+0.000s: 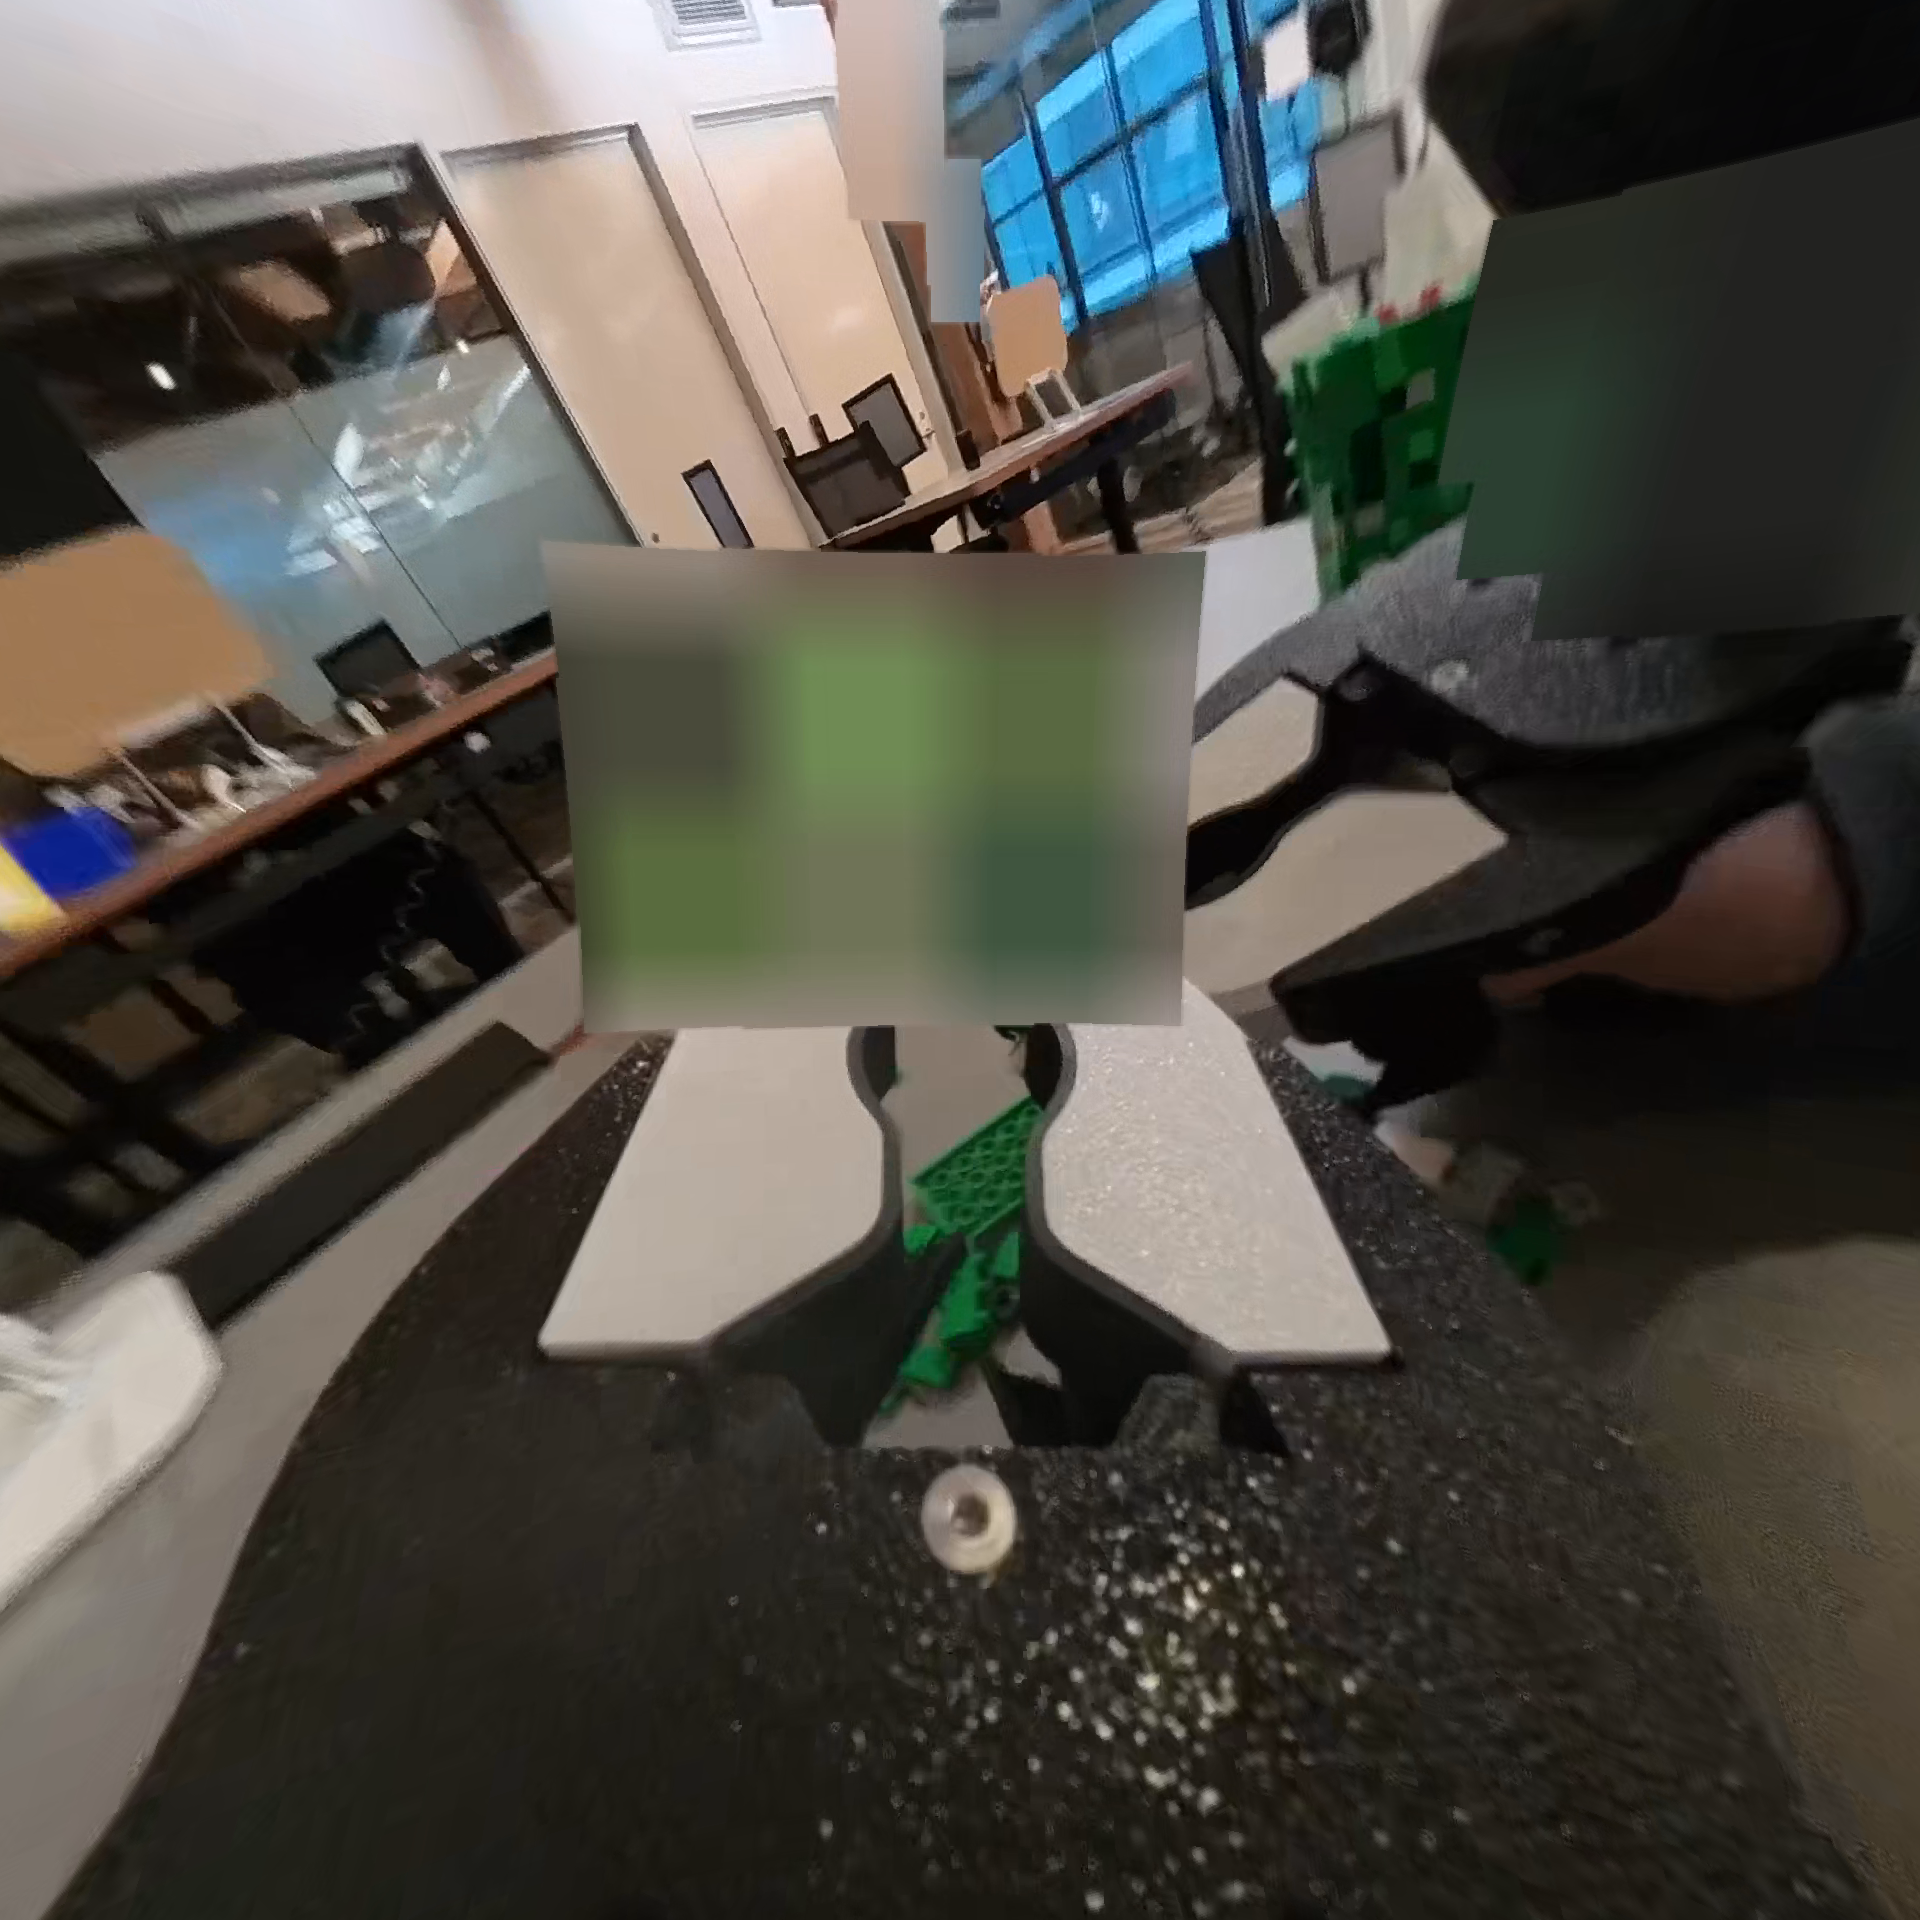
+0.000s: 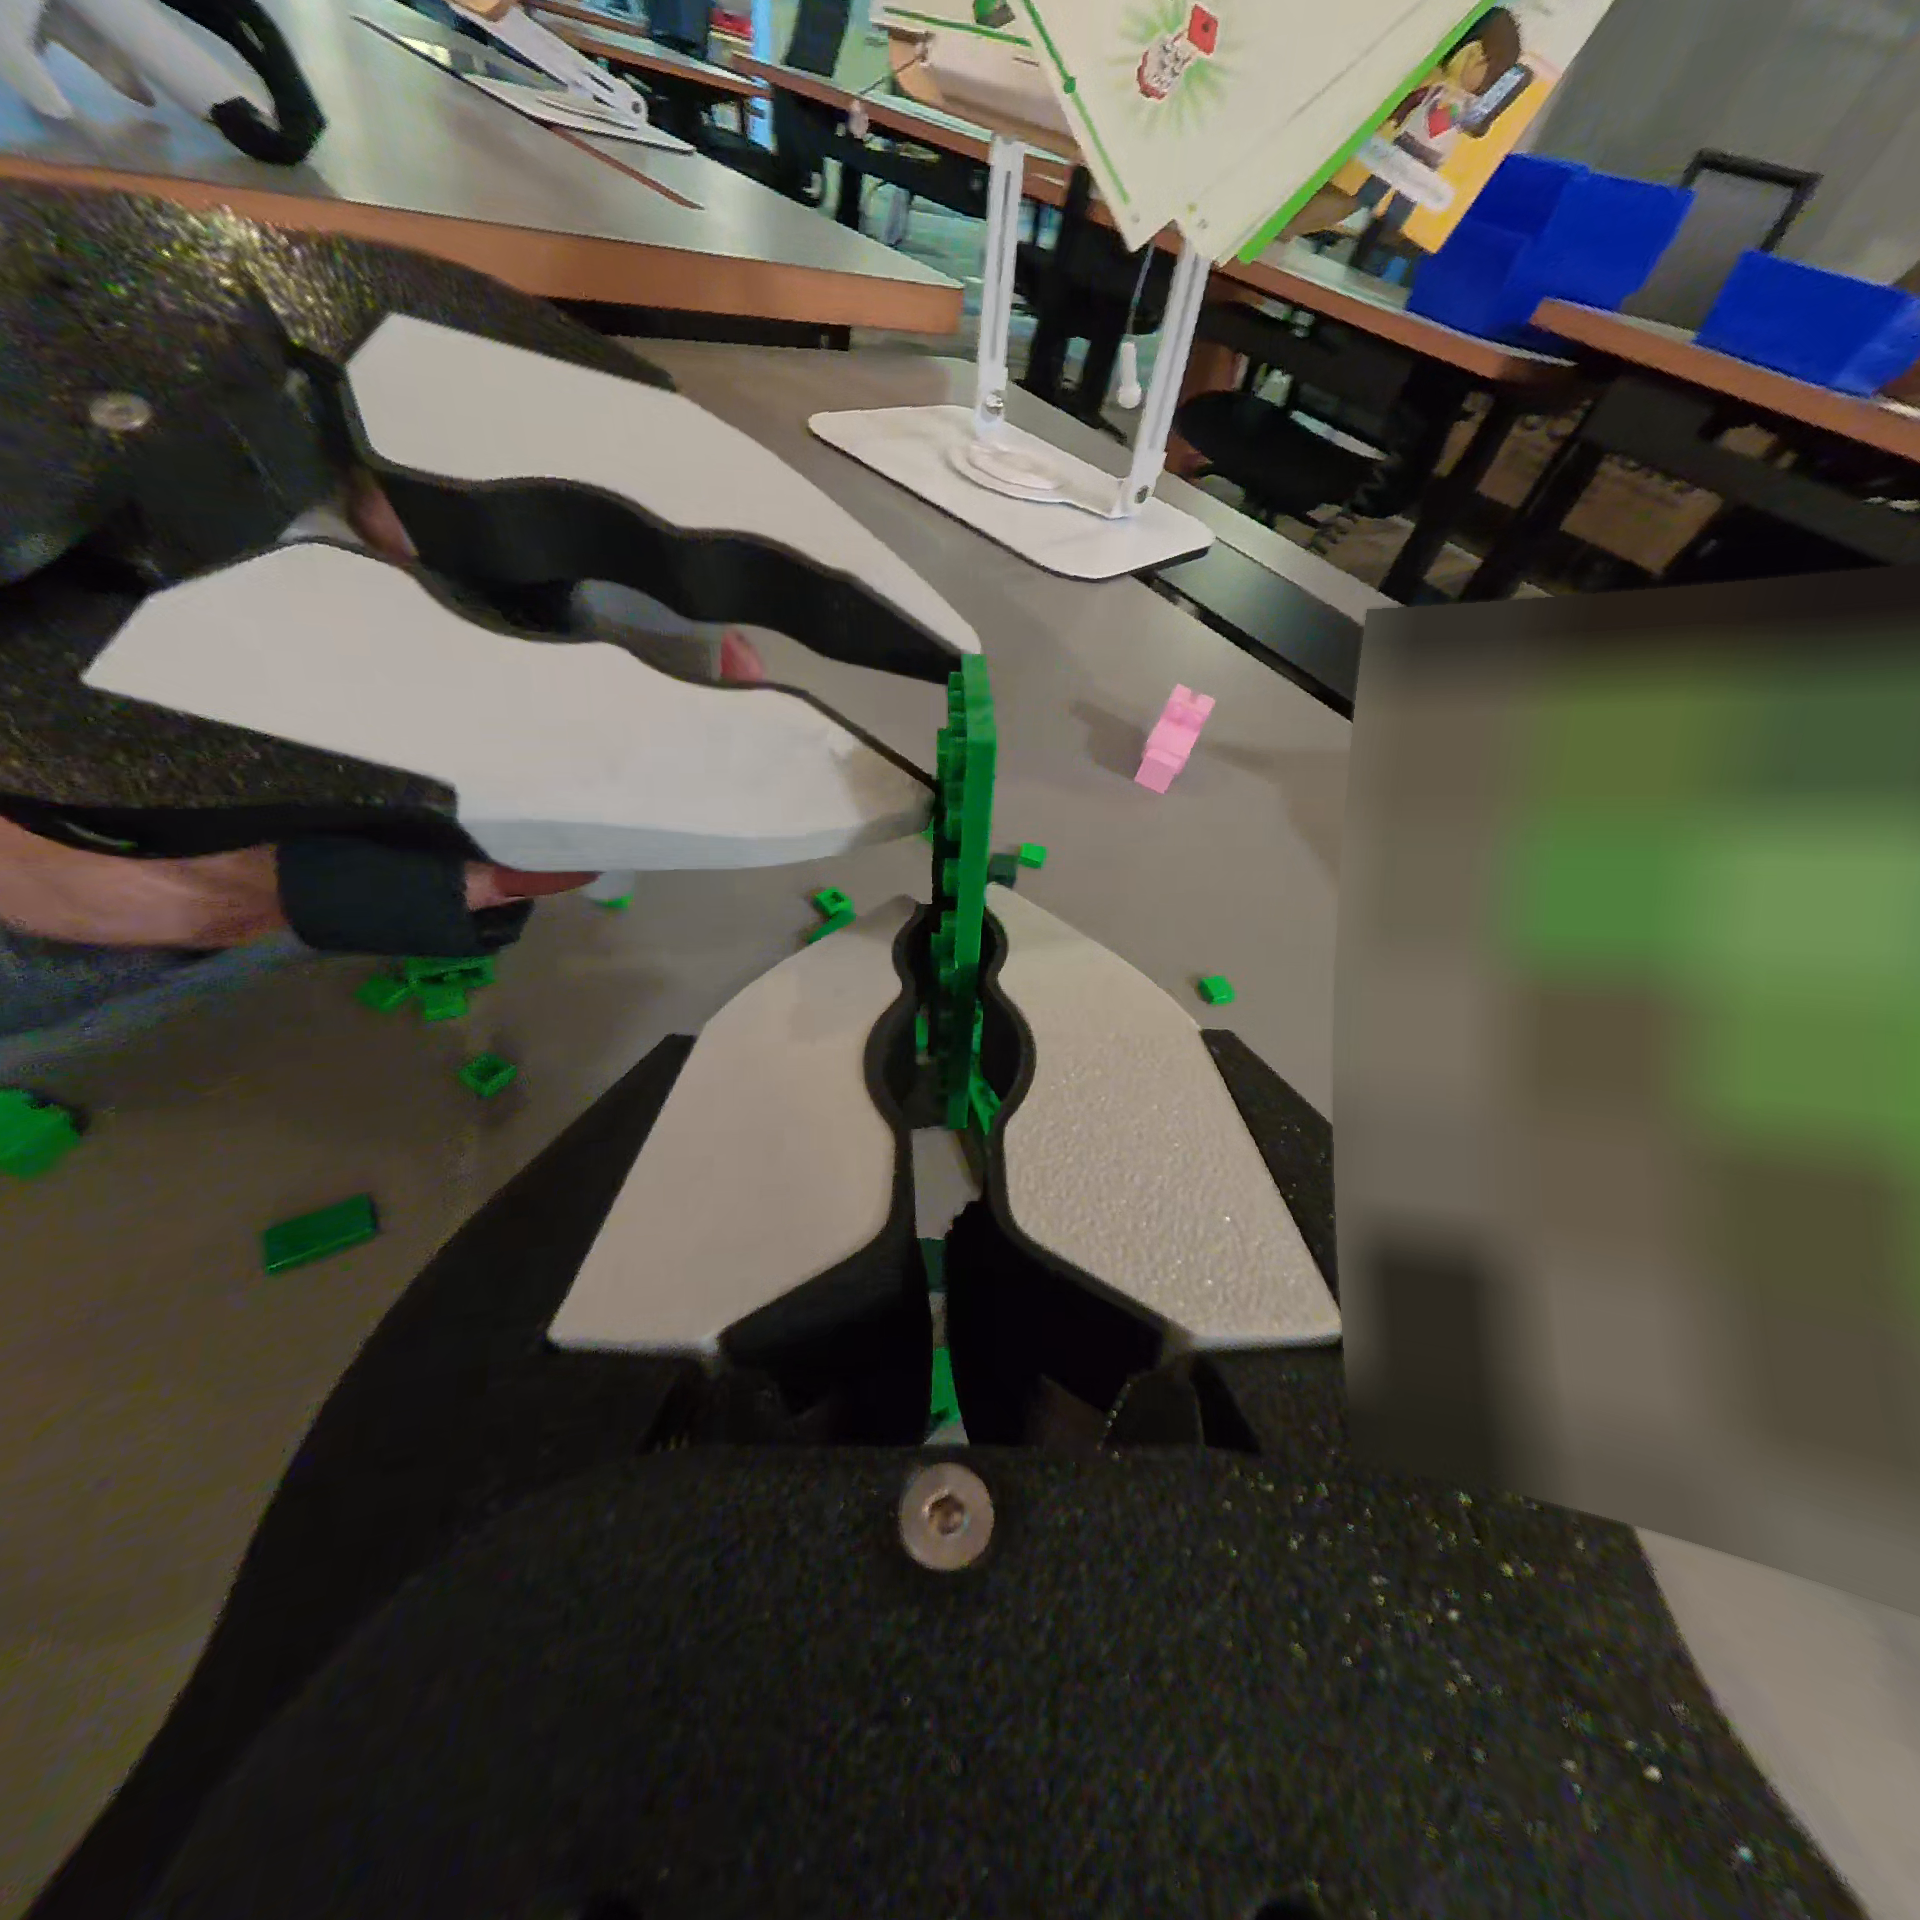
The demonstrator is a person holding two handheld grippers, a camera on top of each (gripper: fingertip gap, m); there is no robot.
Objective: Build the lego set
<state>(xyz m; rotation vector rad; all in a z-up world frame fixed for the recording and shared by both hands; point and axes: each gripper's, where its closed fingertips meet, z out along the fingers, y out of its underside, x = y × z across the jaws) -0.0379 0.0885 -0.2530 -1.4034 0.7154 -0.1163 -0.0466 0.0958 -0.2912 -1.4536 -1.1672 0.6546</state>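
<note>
A green lego plate assembly (image 2: 966, 790) stands on edge above the grey table (image 2: 187, 1434). My right gripper (image 2: 951, 920) is shut on its lower part. My left gripper (image 2: 940, 743) comes in from the left, and its tips close on the green bricks on the assembly's upper left face. In the left wrist view the left gripper (image 1: 961, 1049) has its jaws close together. Its tips are hidden behind a blurred patch. A studded green plate (image 1: 982, 1153) shows through the gap. The right gripper (image 1: 1205, 800) reaches in from the right, held by a hand.
Loose green bricks (image 2: 317, 1231) lie scattered on the table's left and middle. A pink pig figure (image 2: 1174, 740) stands behind the assembly. A white stand (image 2: 1039, 468) holds an instruction booklet (image 2: 1247, 104). Blue bins (image 2: 1558, 239) sit on a far table. A green box (image 1: 1371, 436) is at the right. Only a small space, under 4 cm, lies between the two pairs of fingers.
</note>
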